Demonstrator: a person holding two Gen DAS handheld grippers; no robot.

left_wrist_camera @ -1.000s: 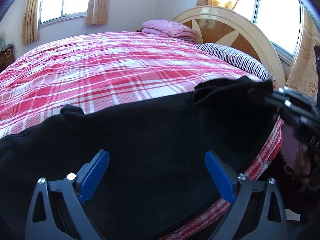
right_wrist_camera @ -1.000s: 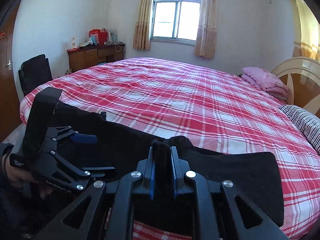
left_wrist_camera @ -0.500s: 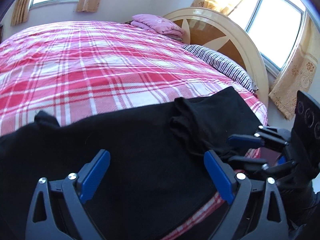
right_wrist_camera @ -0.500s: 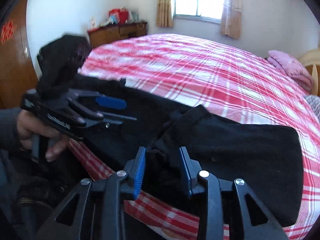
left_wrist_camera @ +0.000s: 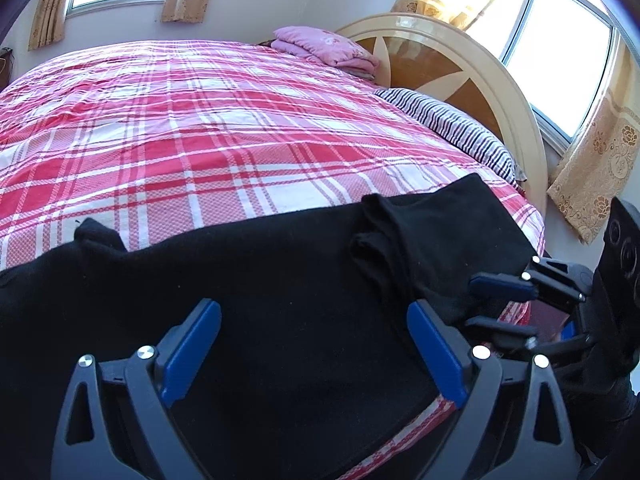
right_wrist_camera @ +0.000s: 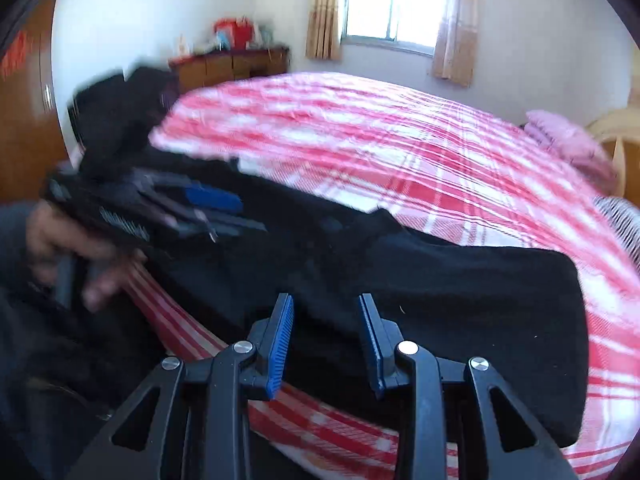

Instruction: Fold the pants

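Note:
Black pants (left_wrist_camera: 280,300) lie flat along the near edge of the bed, with a rumpled fold (left_wrist_camera: 384,240) toward the right; they also show in the right wrist view (right_wrist_camera: 460,292). My left gripper (left_wrist_camera: 314,352) is wide open just above the pants, holding nothing; it also shows in the right wrist view (right_wrist_camera: 224,212). My right gripper (right_wrist_camera: 326,340) is open over the pants' near edge, with nothing between the pads; it also shows in the left wrist view (left_wrist_camera: 496,300) at the right.
The bed has a red plaid cover (left_wrist_camera: 200,128), a striped pillow (left_wrist_camera: 448,124), a folded pink blanket (left_wrist_camera: 328,48) and a round headboard (left_wrist_camera: 460,64). A wooden dresser (right_wrist_camera: 236,64) stands by the far wall. The bed edge (right_wrist_camera: 312,420) is close below my grippers.
My right gripper has opened and let go of the pants fabric it was clamping, then drawn back. My left gripper stays open over the pants.

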